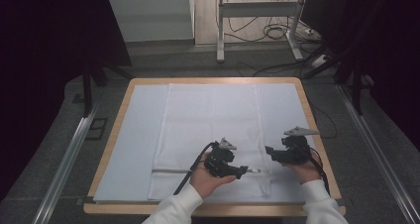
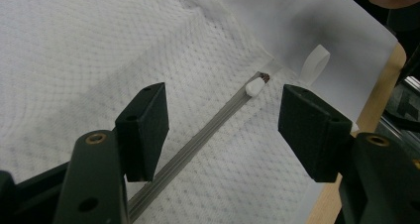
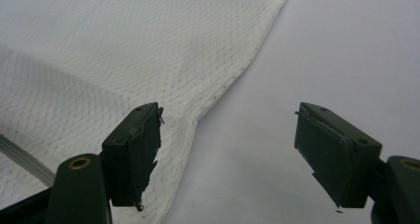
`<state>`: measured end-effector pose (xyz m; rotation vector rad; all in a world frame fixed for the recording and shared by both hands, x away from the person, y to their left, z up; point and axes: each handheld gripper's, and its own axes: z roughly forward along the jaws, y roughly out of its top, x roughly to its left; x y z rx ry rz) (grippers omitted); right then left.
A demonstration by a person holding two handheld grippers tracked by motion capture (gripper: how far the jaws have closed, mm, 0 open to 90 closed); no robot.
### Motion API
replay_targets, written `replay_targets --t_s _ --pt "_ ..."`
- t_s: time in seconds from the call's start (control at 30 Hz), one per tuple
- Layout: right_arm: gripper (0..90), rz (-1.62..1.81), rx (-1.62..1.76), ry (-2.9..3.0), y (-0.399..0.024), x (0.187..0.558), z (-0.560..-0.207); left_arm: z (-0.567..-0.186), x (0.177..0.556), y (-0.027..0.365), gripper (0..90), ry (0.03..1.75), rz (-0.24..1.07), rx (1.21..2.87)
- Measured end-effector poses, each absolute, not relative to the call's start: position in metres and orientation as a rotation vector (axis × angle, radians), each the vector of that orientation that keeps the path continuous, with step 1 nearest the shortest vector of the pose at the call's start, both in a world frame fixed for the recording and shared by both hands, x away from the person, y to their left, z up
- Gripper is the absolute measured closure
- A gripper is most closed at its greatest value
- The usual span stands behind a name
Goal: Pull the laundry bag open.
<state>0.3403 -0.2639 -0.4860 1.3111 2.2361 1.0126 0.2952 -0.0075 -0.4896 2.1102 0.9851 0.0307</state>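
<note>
A white mesh bag [image 1: 213,120] lies flat on a white sheet [image 1: 138,135], with a grey zipper [image 1: 168,171] along its near edge. My left gripper [image 1: 243,171] hovers open over the zipper's right end. In the left gripper view, the zipper [image 2: 198,140] runs between the open jaws of the left gripper [image 2: 223,110], and its white pull [image 2: 253,87] lies just beyond the fingertips, untouched. My right gripper [image 1: 270,152] is open just right of the bag. In the right gripper view, the bag's edge [image 3: 233,80] lies by the left jaw of the right gripper [image 3: 230,130], with nothing gripped.
The sheet covers a wooden table [image 1: 307,110] whose edge [image 2: 381,100] is close beyond the zipper's end. A white ribbon loop [image 2: 317,60] sticks out from the bag's corner. Beyond the table are a metal frame's legs [image 1: 220,35] and cables [image 1: 277,33] on the floor.
</note>
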Motion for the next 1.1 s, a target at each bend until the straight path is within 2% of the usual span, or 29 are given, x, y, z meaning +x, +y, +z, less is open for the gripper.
replay_targets --t_s 0.77,0.87,1.1 --pt "25.4 0.980 1.306 2.235 -0.264 0.341 -0.487 -0.495 0.299 -0.027 38.3 0.994 -0.005 2.103" --pt "25.5 0.983 1.307 2.233 -0.265 0.341 -0.487 -0.497 0.300 -0.030 43.1 1.010 -0.014 2.113" --pt "25.5 0.981 1.312 2.230 -0.265 0.340 -0.487 -0.506 0.301 -0.041 43.6 1.011 -0.072 2.129"
